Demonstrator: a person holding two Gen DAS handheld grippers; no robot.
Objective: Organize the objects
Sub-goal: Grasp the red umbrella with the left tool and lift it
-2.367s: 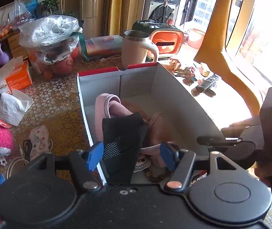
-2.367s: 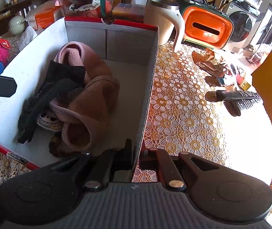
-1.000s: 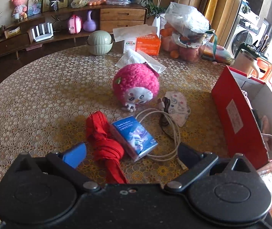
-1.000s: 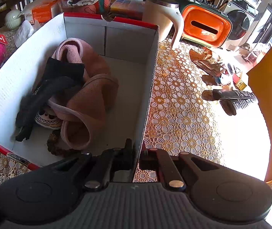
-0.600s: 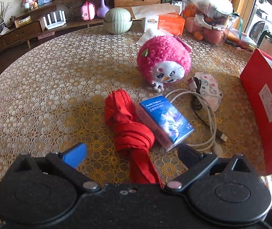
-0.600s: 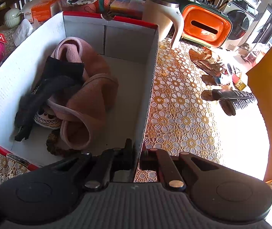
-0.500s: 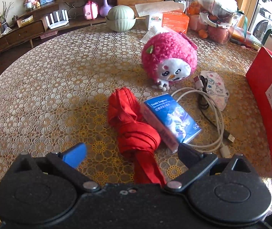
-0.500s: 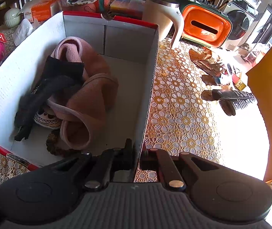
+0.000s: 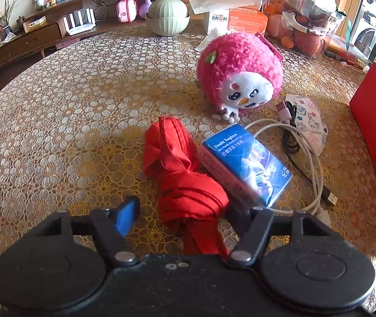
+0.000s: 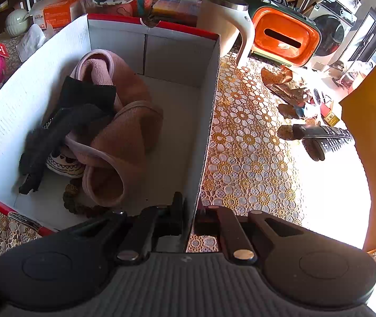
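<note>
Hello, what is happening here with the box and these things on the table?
A person is tidying loose items into a red cardboard box. The right gripper is shut on the box's wall. The left gripper is open around a bundled red cloth lying beside a blue tissue pack. Socks and slippers lie inside the box.

Ahead of the left gripper and just to its right, the blue tissue pack (image 9: 246, 163) reads "Double Toughness" in white, above a line of Chinese characters too small to read. Far ahead, the orange-and-white tissue box (image 9: 234, 21) shows "KAIXIN". On the red box (image 9: 372, 142) at the right edge, a white label carries print too fine to make out.
</note>
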